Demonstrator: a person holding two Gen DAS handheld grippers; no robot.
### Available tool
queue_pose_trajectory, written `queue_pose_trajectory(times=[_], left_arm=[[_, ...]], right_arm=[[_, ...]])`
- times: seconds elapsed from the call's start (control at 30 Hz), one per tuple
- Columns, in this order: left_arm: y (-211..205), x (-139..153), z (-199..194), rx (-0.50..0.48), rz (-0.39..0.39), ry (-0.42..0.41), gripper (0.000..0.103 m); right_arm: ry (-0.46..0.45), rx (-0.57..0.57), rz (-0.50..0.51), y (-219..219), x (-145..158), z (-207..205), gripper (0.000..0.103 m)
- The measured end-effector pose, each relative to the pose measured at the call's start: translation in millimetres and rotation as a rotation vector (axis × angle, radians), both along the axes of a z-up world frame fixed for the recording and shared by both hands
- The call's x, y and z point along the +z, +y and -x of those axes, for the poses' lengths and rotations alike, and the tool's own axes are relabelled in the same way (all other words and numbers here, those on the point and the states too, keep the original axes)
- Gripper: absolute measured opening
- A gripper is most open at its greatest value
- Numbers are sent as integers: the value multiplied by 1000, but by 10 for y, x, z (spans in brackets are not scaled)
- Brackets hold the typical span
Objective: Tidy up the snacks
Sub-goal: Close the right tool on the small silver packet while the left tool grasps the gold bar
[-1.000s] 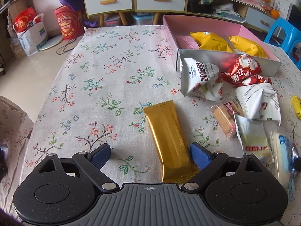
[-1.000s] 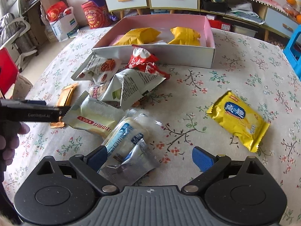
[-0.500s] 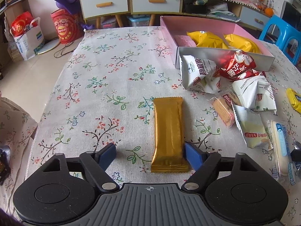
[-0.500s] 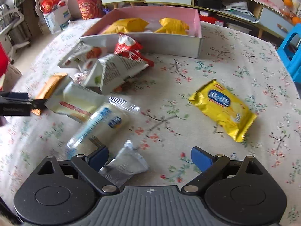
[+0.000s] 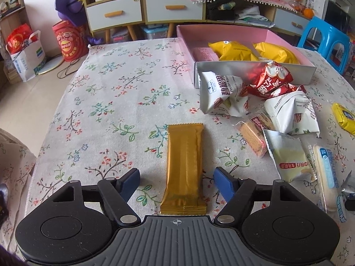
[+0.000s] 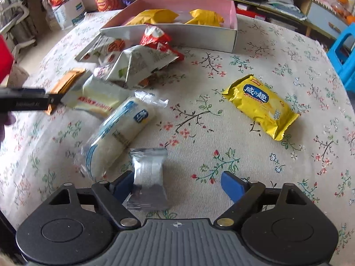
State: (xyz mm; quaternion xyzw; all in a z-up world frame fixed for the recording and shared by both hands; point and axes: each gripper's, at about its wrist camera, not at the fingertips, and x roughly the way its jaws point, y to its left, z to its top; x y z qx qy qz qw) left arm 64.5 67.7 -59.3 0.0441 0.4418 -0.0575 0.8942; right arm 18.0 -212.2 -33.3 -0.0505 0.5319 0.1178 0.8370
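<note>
- As both sets of fingers have just been closing, we note the left gripper [image 5: 176, 182] spread around the gold bar [image 5: 184, 168], pads not yet touching.
- Right gripper [image 6: 177, 185] spread; silver packet [image 6: 147, 180] against its left finger.
- Step: grasping. Next, we judge: pinch, lift, carry to the pink box [image 5: 286, 42] across the counter [image 5: 115, 93].

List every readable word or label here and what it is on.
"咸の趣": yellow packet.
"Member's Mark": white bag, small and tilted.
Red bag: upside-down letters, unclear.
Cream packet, blue-striped packet, black bar: print too blurred.
Gold bar, silver packet: none.
</note>
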Motion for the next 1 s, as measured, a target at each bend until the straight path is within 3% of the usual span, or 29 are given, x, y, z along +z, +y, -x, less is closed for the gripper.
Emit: queue_pose_trajectory(times=[0.1, 0.27, 0.3, 0.43, 1.0], left_arm=[[-44, 13, 4, -20, 4, -5, 60], [-73, 29, 33, -38, 10, -10, 37], [-71, 32, 36, -37, 8, -12, 31], [-33, 48, 34, -13, 19, -11, 26], [80, 285, 41, 58, 75, -52, 26]], right_arm=[[-14, 22, -2, 23, 30, 32, 61], [-32, 67, -11, 72, 85, 57, 22], [-33, 72, -12, 78, 90, 56, 19], [-37, 65, -23, 72, 96, 39, 16], [-69, -10, -100, -65, 240, -115, 16]])
